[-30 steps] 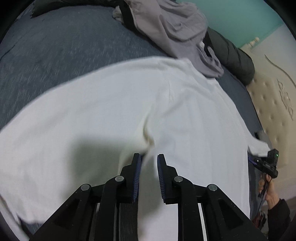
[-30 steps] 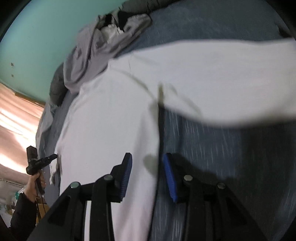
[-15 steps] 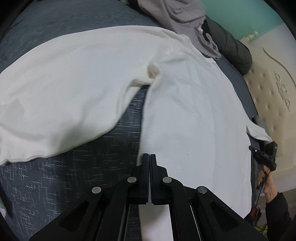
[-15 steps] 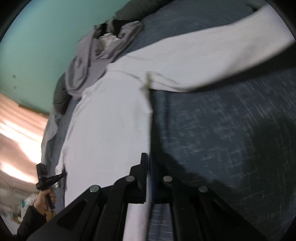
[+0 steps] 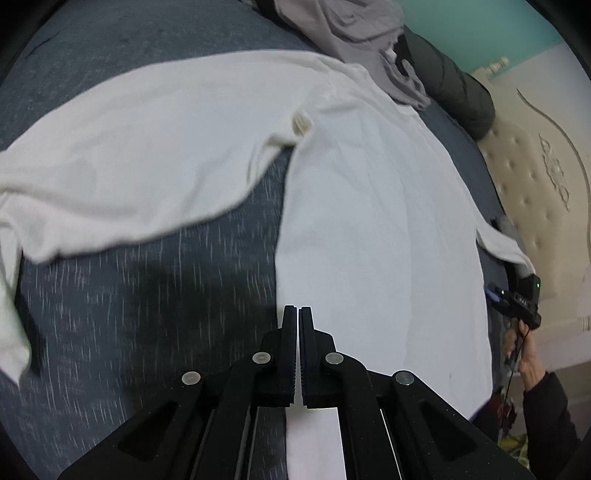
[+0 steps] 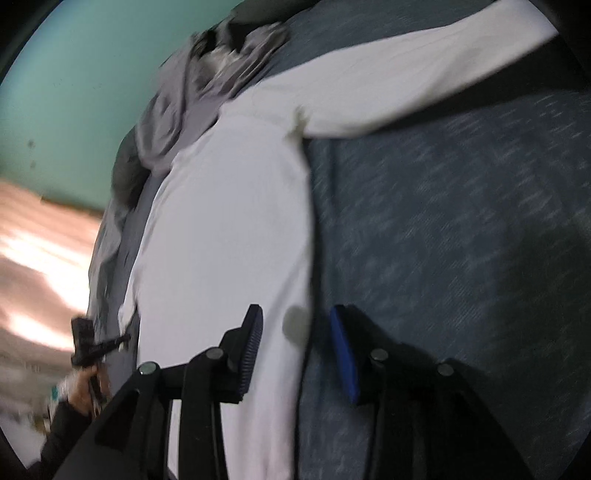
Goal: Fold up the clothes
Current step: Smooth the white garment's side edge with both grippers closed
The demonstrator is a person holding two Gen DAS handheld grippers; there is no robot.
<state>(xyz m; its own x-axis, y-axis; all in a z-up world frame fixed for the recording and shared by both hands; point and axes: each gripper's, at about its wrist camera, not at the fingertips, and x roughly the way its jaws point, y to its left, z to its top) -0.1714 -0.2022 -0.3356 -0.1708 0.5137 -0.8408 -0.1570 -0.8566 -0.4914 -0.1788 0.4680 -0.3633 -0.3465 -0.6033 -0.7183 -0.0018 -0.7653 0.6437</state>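
The white long-sleeved shirt lies spread flat on the dark blue bedspread, its body running away from the cameras toward the heap of grey clothes at the far end, one sleeve stretched out to the side and the other trailing off toward the padded headboard. No fold shows yet – body and sleeves are all laid open – so the work looks to be at its start, with the sleeves and the body yet to be turned in, and the grey pile apparently waiting after that. The left gripper sits at the shirt's near side edge with its jaws pressed together; a strip of white cloth shows behind the slit, but whether the edge is pinched between the pads I cannot tell. The right gripper has just been opening – its jaws stand partly apart, straddling the shirt's other side edge where white cloth meets bedspread, the pads not pressing on the cloth.
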